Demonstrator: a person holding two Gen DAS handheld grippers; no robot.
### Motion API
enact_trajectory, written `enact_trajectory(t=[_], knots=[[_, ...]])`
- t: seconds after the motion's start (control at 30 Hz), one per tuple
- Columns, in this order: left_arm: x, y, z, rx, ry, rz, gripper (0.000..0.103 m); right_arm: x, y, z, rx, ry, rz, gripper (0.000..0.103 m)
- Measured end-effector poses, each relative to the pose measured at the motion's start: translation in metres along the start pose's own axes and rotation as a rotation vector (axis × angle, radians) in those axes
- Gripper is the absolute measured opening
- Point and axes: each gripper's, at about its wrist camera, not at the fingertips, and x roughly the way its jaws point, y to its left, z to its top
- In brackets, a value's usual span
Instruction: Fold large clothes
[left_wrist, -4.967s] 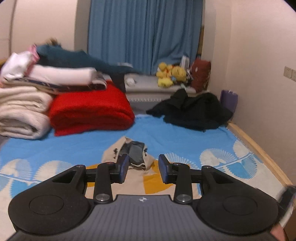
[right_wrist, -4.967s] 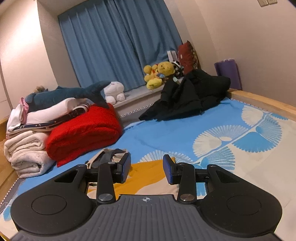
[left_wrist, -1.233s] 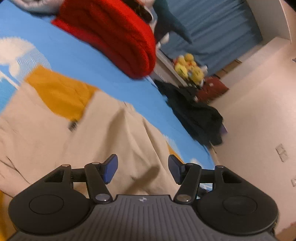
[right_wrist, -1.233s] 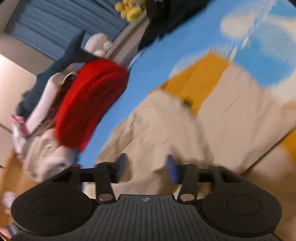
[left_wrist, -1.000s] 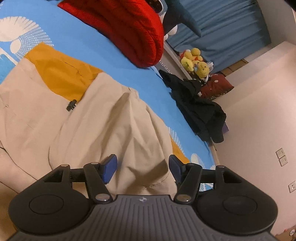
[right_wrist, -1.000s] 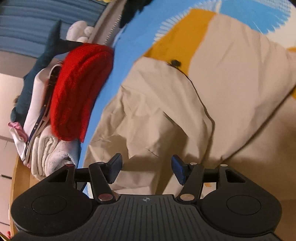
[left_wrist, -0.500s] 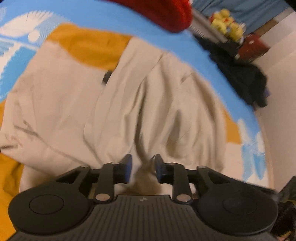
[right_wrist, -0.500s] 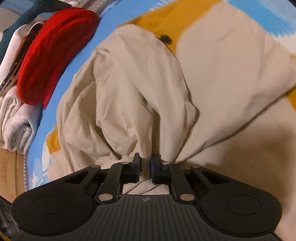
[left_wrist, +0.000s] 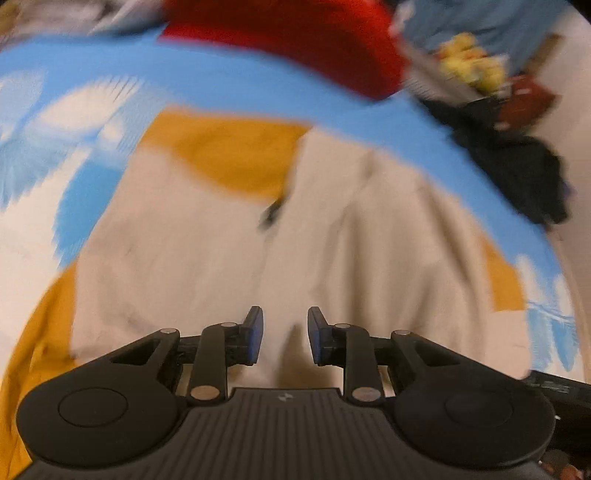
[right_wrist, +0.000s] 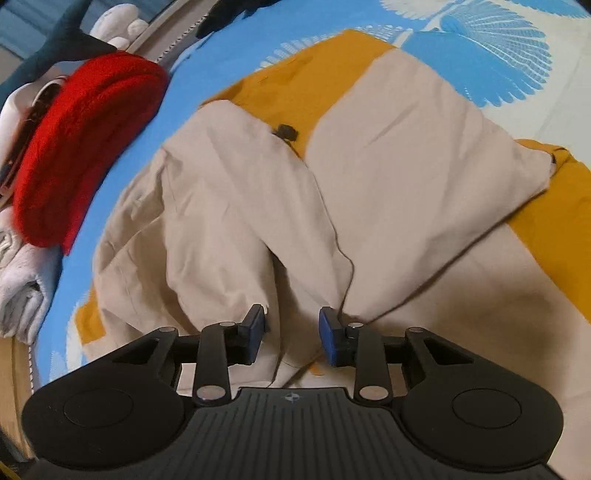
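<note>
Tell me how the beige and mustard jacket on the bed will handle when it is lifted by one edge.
The jacket will probably hang limp: it already lies in soft folds and creases. It looks thin, so likely light for its size. Lifted by one edge, the rest would likely drag across the bedsheet and lose its shape.

Warm, dim indoor light fills both views, with no glare. The left wrist view is smeared by motion blur: the red blanket (left_wrist: 295, 48), the yellow plush toys (left_wrist: 469, 62) and the blue bedsheet (left_wrist: 229, 88) at the far side lose their edges, while the left hand-held gripper (left_wrist: 283, 336) near the lens stays sharp. The right wrist view is crisp. There a soft dark shadow lies on the beige garment (right_wrist: 388, 177) at the near right, beside the right hand-held gripper (right_wrist: 293, 334). Fisheye distortion bends the bed toward every edge.
</note>
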Motion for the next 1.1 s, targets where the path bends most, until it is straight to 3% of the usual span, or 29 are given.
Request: enact_trajectory(t=[0.07, 0.1, 0.17, 0.2, 0.3, 0.37, 0.5, 0.63, 0.77, 0.83, 0.97, 1.1], knots=[[-0.008, -0.012, 0.0, 0.034, -0.034, -0.097, 0.029, -0.005, 0.005, 0.001, -0.028, -0.017, -0.003, 0.034], [-0.008, -0.016, -0.002, 0.048, -0.023, -0.15, 0.03, -0.006, 0.007, 0.0, -0.036, -0.023, -0.003, 0.034], [-0.002, -0.019, -0.009, 0.065, 0.028, -0.187, 0.031, -0.005, 0.009, -0.002, -0.039, -0.027, -0.002, 0.035], [0.004, -0.021, -0.013, 0.073, 0.062, -0.165, 0.031, -0.005, 0.009, -0.003, -0.039, -0.024, -0.002, 0.035], [0.024, -0.011, -0.024, 0.087, 0.199, 0.012, 0.025, -0.002, 0.007, -0.004, -0.038, -0.011, -0.006, 0.035], [0.014, -0.009, -0.016, 0.062, 0.184, 0.028, 0.026, -0.001, 0.009, -0.003, -0.039, -0.001, -0.009, 0.035], [-0.033, -0.019, 0.0, 0.126, 0.047, 0.002, 0.028, -0.022, 0.013, 0.0, -0.064, -0.05, -0.019, 0.037], [-0.083, -0.029, 0.006, 0.158, -0.064, -0.058, 0.028, -0.066, 0.024, 0.003, -0.152, -0.206, 0.019, 0.037], [-0.143, -0.043, 0.001, 0.269, -0.228, -0.064, 0.033, -0.125, 0.037, -0.004, -0.317, -0.419, 0.081, 0.037], [-0.175, -0.038, -0.017, 0.308, -0.278, -0.088, 0.037, -0.161, 0.042, -0.013, -0.434, -0.532, 0.11, 0.037], [-0.253, -0.013, -0.059, 0.302, -0.347, -0.05, 0.039, -0.253, 0.024, -0.04, -0.583, -0.758, 0.181, 0.037], [-0.326, 0.016, -0.115, 0.299, -0.389, -0.073, 0.039, -0.346, -0.037, -0.077, -0.542, -0.943, 0.151, 0.035]])
